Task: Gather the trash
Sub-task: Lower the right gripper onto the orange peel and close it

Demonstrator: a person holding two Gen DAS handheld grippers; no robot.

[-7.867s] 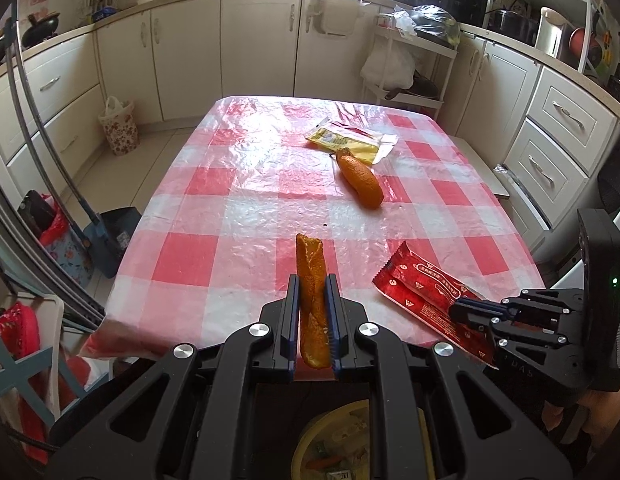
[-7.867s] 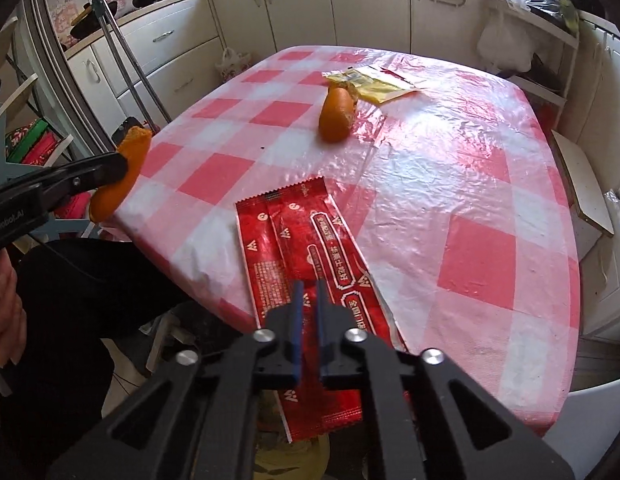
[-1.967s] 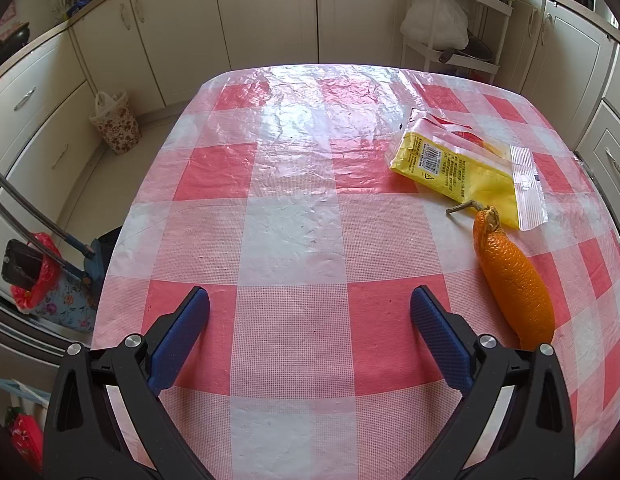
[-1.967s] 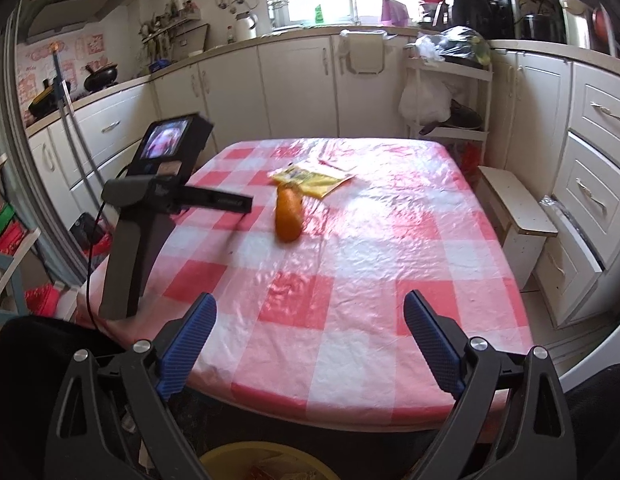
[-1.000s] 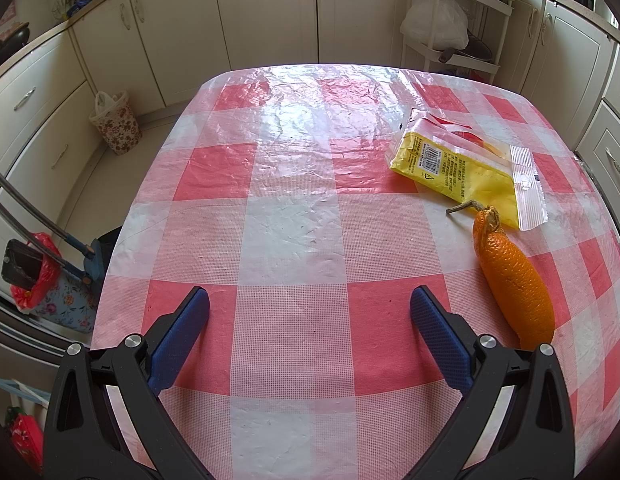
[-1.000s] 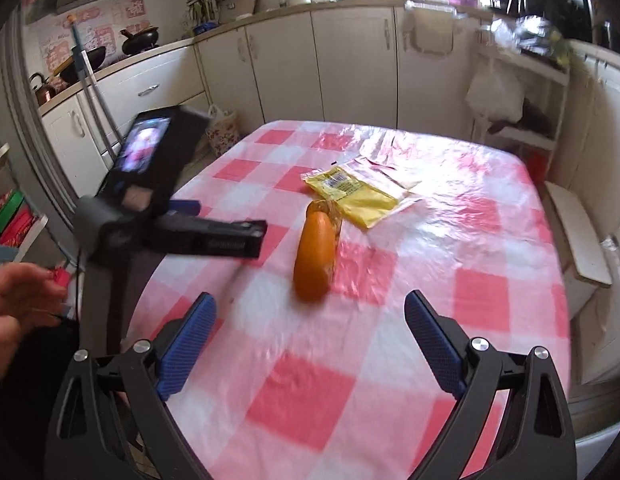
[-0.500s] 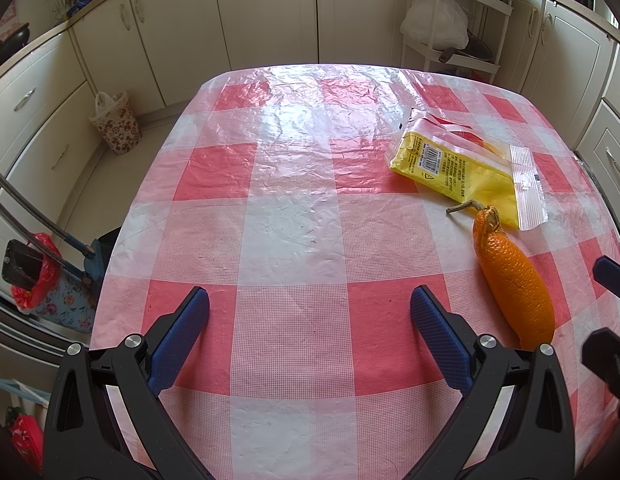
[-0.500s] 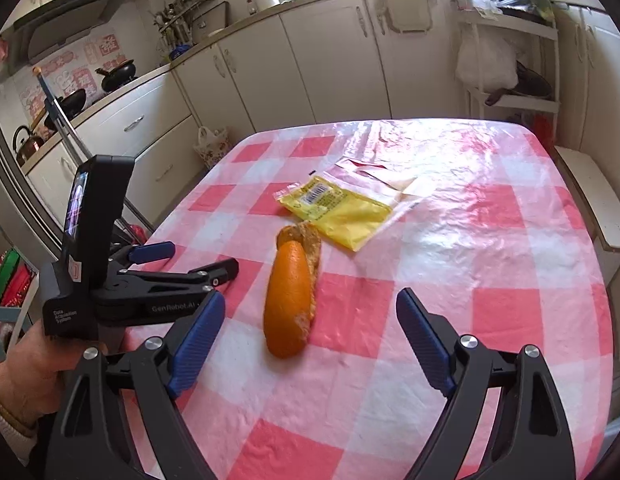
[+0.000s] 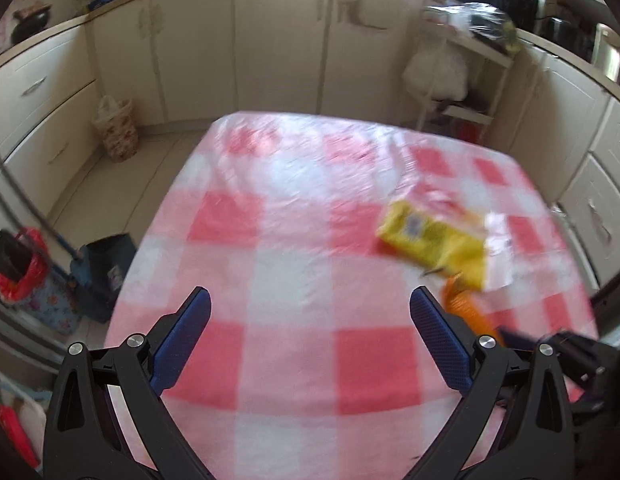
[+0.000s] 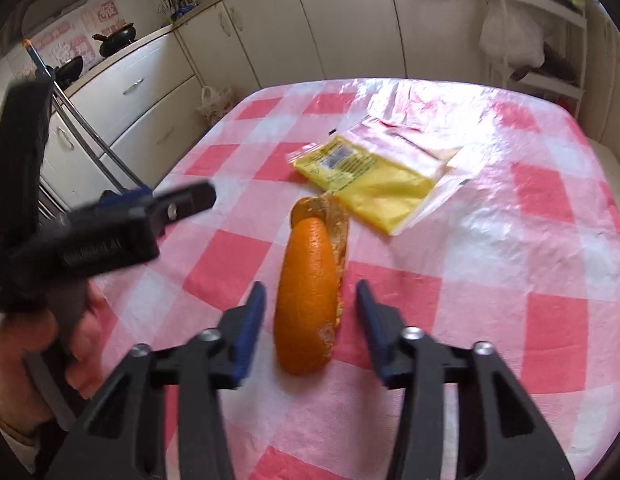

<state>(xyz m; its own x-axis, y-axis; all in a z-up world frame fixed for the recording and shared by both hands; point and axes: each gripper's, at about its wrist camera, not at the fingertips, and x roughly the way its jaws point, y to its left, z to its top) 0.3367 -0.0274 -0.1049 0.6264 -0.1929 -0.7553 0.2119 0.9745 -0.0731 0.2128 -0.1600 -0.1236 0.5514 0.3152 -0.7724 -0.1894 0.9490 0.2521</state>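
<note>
Cream kitchen cabinets (image 10: 158, 92) ring a table under a glossy red-and-white checked cloth (image 10: 490, 248), and the orange peel (image 10: 308, 292) lies near the middle of that cloth, its long axis running away from the camera, a ragged translucent flap of skin curling up at its far end. Just beyond the peel, touching or nearly touching its far tip, rests a flat yellow wrapper (image 10: 370, 178) with a clear torn edge. The right gripper (image 10: 310, 312) straddles the near half of the peel; its blue-padded fingers (image 10: 252, 320) have just been closing in, yet a visible gap remains on each side, so nothing is pinched yet. To the left of the peel, the left gripper (image 9: 308, 336) hangs over bare cloth with its fingers spread wide and empty. The peel looks curved, stiff on its bright outer face and pithy along the right edge. My judgement is that the risk lies in the squeeze: pads meeting that rounded, waxy back could push it sideways or roll it on the slick plastic cloth, and a low approach could snag the cloth.
</note>
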